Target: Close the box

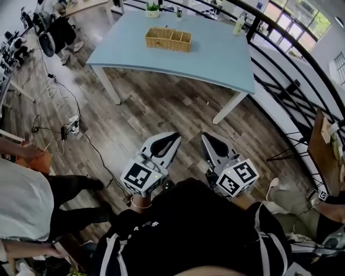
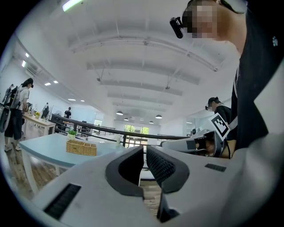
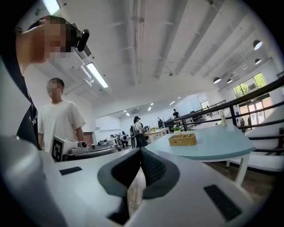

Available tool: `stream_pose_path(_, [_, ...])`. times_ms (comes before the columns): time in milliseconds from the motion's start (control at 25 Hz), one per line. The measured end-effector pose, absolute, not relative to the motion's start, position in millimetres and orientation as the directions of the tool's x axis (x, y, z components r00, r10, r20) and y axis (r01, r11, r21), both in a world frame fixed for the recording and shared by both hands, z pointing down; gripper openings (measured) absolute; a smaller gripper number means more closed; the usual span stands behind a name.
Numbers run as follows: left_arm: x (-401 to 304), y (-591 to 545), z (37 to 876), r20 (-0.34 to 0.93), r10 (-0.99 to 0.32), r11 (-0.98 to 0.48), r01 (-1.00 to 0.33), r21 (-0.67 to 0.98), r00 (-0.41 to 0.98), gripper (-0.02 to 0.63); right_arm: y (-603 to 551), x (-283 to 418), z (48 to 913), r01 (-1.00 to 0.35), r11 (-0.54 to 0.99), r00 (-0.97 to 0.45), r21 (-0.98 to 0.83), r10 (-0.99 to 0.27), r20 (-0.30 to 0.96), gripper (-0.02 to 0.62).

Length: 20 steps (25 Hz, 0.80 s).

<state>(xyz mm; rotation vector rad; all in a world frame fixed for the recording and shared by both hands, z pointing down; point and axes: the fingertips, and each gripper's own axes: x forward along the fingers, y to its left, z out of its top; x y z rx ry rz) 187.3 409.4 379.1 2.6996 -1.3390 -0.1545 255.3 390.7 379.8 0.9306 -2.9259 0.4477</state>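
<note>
Ahead of both pairs of jaws, and well apart from them, the wicker box [image 1: 168,39] is sitting on a light-blue table [image 1: 215,64]. Its top is lying open, and dividers are splitting its inside into compartments.

Left gripper [image 1: 173,139]: the person is holding it close to the body, pointing level toward the table. Its jaws are pressing together and are gripping nothing.

Right gripper [image 1: 207,140]: the person is holding it just beside the left one, tilting slightly downward toward the same table. Its jaws are likewise meeting at the tips, with nothing caught between them.

Below both pairs of jaws, a wooden floor [image 1: 161,105] is showing, and it is running on between the jaw tips and the near table edge.

Beyond the box, as seen along the jaws, a small potted plant [image 1: 153,8] is standing near the far table edge. A pale bottle [image 1: 240,24] is standing toward the far right corner of the table.

Off to the right of the right jaws, a black railing [image 1: 280,64] is running past the table. Off to the left of the left jaws, a power strip [image 1: 73,125] with trailing cables is lying on the floor. A person in a white shirt [image 1: 21,197] is standing behind it, level with the grippers' rear.
</note>
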Motion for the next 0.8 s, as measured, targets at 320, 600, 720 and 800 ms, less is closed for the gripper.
stream_pose_path(320, [141.1, 412.3, 389.2, -0.031, -0.819, -0.572, -0.808, 0.140, 0.574, 0.028, 385.7, 217.2, 389.7, -0.561, 0.784, -0.827, -0.268, -0.548, 0.126, 0.002])
stream_pose_path(600, [115.5, 416.2, 394.9, -0.012, -0.827, -0.557, -0.815, 0.159, 0.562, 0.028, 384.8, 197.3, 393.1, -0.572, 0.773, -0.819, -0.273, -0.558, 0.135, 0.023])
stream_pose_path(720, [108.6, 416.1, 405.2, 0.000, -0.831, -0.549, -0.820, 0.161, 0.556, 0.028, 382.2, 194.7, 398.8, -0.576, 0.771, -0.817, -0.273, -0.556, 0.152, 0.034])
stream_pose_path(800, [103.2, 413.3, 409.5, 0.005, -0.834, -0.542, -0.822, 0.173, 0.551, 0.028, 377.3, 191.7, 401.1, -0.575, 0.770, -0.817, -0.276, -0.555, 0.156, 0.043])
